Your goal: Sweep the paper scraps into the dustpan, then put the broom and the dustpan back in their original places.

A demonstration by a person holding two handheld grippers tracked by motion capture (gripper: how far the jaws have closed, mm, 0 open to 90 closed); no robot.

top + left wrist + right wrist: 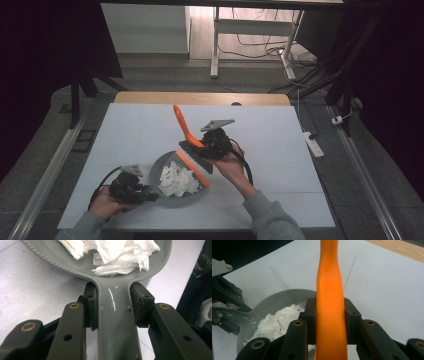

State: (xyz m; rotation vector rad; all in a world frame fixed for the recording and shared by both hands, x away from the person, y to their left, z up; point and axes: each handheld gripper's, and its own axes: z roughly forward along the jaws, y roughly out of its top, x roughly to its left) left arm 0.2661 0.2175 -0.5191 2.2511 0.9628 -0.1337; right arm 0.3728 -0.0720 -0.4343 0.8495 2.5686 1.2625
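Note:
A grey dustpan lies on the white table, heaped with torn white paper scraps. My left gripper is shut on the dustpan's handle, a pad on each side; the scraps lie in the pan just ahead. My right gripper is shut on the orange handle of a hand brush, whose dark bristles and orange edge rest at the pan's right rim. In the right gripper view the dustpan and scraps sit to the left, with the left gripper on the handle.
The white table surface spreads to the right and far side of the pan, with a wooden strip along its far edge. Beyond it are a desk frame and floor cables. A power strip lies right of the table.

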